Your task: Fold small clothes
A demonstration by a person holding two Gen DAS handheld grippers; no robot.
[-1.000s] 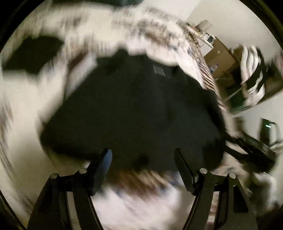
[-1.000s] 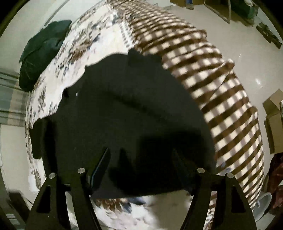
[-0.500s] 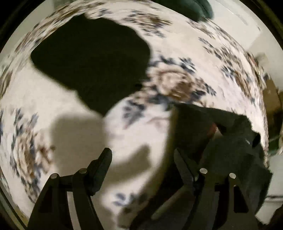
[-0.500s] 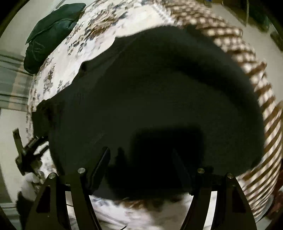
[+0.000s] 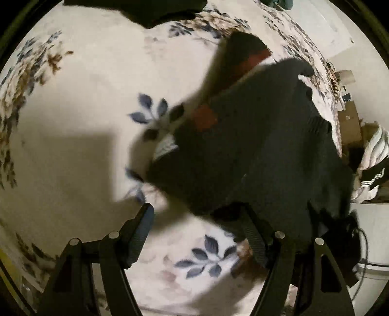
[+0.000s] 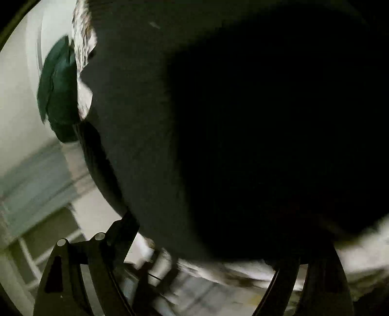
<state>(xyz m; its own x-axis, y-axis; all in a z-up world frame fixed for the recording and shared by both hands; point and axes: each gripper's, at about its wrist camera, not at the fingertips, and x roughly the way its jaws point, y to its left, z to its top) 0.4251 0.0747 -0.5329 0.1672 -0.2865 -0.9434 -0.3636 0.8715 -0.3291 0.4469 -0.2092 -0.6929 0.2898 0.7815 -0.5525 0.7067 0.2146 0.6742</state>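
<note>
A black garment (image 5: 255,150) with a red patch (image 5: 204,119) lies bunched on the floral bedspread (image 5: 73,121), to the right in the left wrist view. My left gripper (image 5: 197,223) is open and empty; its right finger (image 5: 252,233) is at the garment's near edge. In the right wrist view the same black garment (image 6: 243,121) fills most of the frame, very close. My right gripper (image 6: 201,243) has its fingers spread wide, with the cloth over the gap; whether it grips cloth is hidden.
Another dark garment (image 5: 145,9) lies at the top edge of the left wrist view. A dark green item (image 6: 58,97) sits at the bed's far end. Boxes and striped clothes (image 5: 369,155) stand beside the bed on the right.
The left gripper has swung back toward the black garment, which now lies right at its right finger. The right gripper has moved in close, so the garment fills its view.
</note>
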